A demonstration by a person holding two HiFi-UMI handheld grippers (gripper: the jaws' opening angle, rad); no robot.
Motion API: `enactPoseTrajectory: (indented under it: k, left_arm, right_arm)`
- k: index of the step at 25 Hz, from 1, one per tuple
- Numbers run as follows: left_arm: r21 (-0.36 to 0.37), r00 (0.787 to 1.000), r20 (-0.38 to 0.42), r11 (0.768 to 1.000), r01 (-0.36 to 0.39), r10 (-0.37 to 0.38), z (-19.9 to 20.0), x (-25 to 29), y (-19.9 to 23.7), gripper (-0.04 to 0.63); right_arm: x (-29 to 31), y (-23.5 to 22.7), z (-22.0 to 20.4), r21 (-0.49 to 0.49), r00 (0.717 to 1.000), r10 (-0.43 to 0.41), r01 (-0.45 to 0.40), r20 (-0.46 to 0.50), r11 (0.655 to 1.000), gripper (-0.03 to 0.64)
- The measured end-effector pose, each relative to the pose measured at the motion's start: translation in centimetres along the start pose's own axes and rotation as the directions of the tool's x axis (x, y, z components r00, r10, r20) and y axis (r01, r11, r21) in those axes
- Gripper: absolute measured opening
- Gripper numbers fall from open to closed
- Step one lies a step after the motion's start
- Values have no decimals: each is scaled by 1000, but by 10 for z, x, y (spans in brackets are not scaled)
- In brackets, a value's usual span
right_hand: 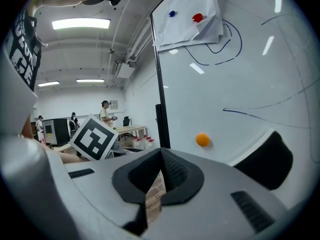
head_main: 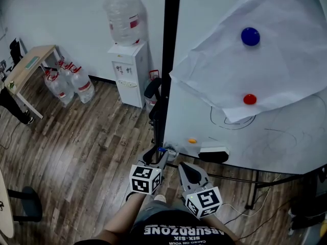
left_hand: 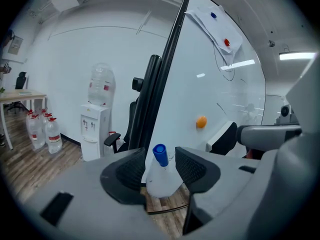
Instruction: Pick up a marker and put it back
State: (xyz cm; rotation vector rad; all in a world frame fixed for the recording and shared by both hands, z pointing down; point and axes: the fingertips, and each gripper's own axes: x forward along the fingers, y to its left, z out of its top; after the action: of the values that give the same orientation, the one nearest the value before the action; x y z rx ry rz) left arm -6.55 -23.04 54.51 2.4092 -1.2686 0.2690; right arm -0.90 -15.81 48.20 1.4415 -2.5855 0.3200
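A white marker with a blue cap [left_hand: 160, 176] sits between the pads of my left gripper [left_hand: 161, 166], cap pointing away from the camera toward the whiteboard's lower edge. The pads press on its white body. In the head view the blue cap [head_main: 162, 149] shows just beyond my left gripper [head_main: 156, 156], close to the bottom left corner of the whiteboard [head_main: 286, 137]. My right gripper [head_main: 184, 168] hangs beside it, a little lower. Its jaws [right_hand: 161, 166] meet at the tips with nothing between them.
The whiteboard carries a black eraser [head_main: 213, 153], an orange magnet [head_main: 192, 141] and a sheet of paper [head_main: 265, 65] pinned by a blue and a red magnet. A water dispenser [head_main: 127, 70], spare water bottles [head_main: 66, 83] and a desk [head_main: 28, 65] stand to the left on the wooden floor.
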Motion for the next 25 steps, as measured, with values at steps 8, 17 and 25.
enactPoseTrajectory:
  k: [8, 17, 25]
  left_arm:
    - [-7, 1000, -6, 1000, 13, -13, -3, 9, -3, 173]
    - [-5, 1000, -12, 1000, -4, 4, -5, 11, -1, 145]
    - [-5, 1000, -25, 1000, 0, 0, -7, 10, -2, 98]
  right_arm:
    - [-2, -5, -1, -1, 1000, -13, 13, -4, 1000, -3]
    - [-1, -9, -3, 2, 1000, -15, 15, -8, 1000, -3]
    - [2, -6, -5, 3, 1000, -3, 3, -13, 1000, -3]
